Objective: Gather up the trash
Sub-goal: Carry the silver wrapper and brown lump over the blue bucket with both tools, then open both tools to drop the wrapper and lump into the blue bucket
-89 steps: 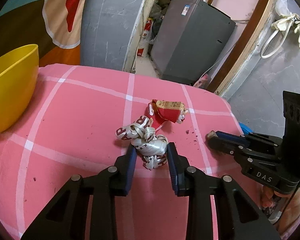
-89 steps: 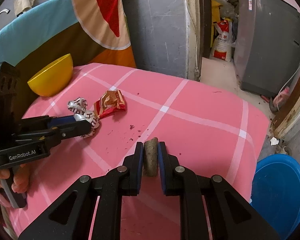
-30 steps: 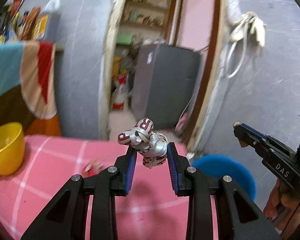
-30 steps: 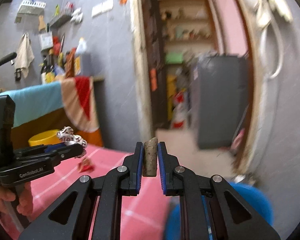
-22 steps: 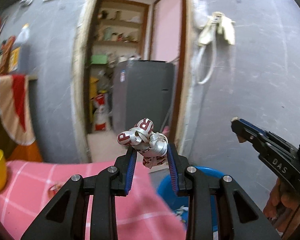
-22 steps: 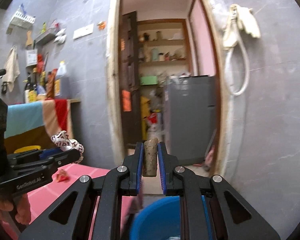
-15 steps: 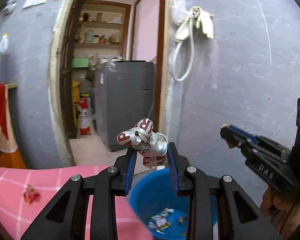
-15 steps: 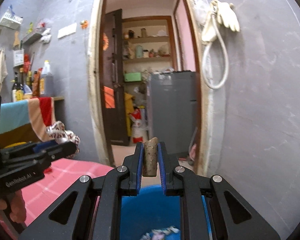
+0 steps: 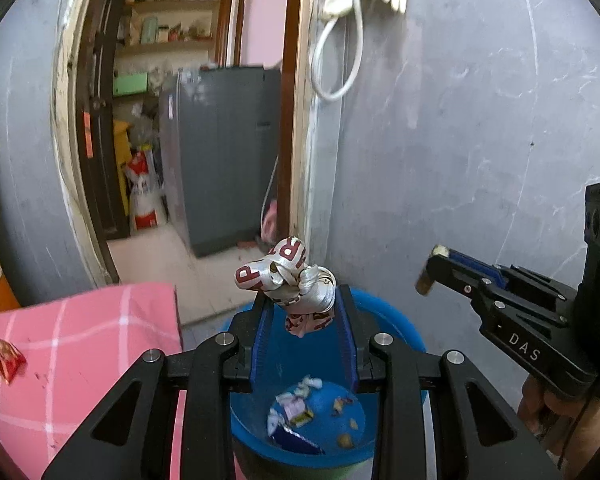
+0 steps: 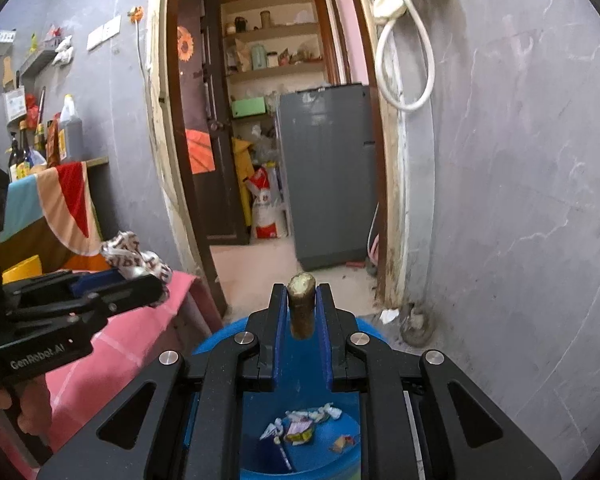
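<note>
Trash, a wrapper [image 9: 296, 280] in the left tool [image 9: 304, 336] and a stub [image 10: 301, 306] in the right tool [image 10: 302, 344], has been lifted off the bench [image 9: 80, 340] and now hangs gripped over the bin [image 9: 400, 328], ready to drop.

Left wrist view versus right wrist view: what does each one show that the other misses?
Only the left wrist view shows the red wrapper left on the pink tablecloth. Only the right wrist view shows the yellow bowl and the shelf bottles. Both show the blue bin, the left gripper clamping the crumpled wrapper, and the right gripper clamping the brown stub.
</note>
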`<state>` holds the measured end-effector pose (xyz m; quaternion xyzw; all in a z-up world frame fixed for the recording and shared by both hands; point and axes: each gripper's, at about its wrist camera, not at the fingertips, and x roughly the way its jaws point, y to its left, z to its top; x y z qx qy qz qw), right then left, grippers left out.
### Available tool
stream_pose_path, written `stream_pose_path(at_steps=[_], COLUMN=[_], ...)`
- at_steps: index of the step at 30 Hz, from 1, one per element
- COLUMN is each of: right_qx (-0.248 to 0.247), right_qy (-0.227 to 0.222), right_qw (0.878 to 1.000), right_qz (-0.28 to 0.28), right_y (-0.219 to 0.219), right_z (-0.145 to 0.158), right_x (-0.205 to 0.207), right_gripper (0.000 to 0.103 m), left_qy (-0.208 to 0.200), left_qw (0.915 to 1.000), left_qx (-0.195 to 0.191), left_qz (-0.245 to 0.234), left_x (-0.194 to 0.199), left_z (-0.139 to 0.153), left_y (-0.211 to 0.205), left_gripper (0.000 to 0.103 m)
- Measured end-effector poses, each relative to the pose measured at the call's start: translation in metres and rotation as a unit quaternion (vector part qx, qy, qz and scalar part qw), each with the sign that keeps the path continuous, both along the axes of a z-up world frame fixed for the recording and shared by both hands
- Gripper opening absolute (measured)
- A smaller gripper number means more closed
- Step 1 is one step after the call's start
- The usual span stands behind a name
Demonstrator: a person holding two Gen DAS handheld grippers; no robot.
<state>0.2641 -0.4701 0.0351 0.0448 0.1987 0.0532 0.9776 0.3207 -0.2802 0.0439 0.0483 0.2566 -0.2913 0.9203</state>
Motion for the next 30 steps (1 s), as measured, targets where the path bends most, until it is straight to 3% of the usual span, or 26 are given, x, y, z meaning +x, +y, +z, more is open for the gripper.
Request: stream_pose_path(at_steps=[6,13,16,18,22,30], right_qx=[-0.002,-0.003,0.006,0.011,0.008,0.001], right_qy=[0.029,0.047,0.051,0.053,0.054,0.045], right_qw=[0.999,0.999,0.999,0.998,0.998,0.999], right_qz=[0.013,0.017,0.016,0.014,0.008,-0.001], right_y=[0.008,0.013,0.013,0.012,0.012,0.009], right_z=[-0.009,-0.012,-0.012,-0.012,-0.011,-0.008], right_x=[0.008,0.015,0.016,0.017,0.018,0.02], right_gripper=[0.013,0.014,0.02,0.026,0.029,0.046], left_qy=[0.065,0.105,0.115,0.119,0.12,0.119], left_qw=[0.9978,0.9943,0.9931,0.9927,0.9923,0.9921], left_qx=[0.01,0.016,0.016,0.013,0.021,0.011], left_qz=[0.005,0.013,0.017,0.02,0.02,0.039], left_x=[0.019,0.028,0.028,0.027,0.023,0.021], left_z=[-0.022,-0.034,-0.036,-0.036,-0.036,-0.036], left_y=[-0.003,0.005,0.011,0.015,0.021,0.035], left_gripper=[0.027,0.028,0.03,0.039,0.04,0.056])
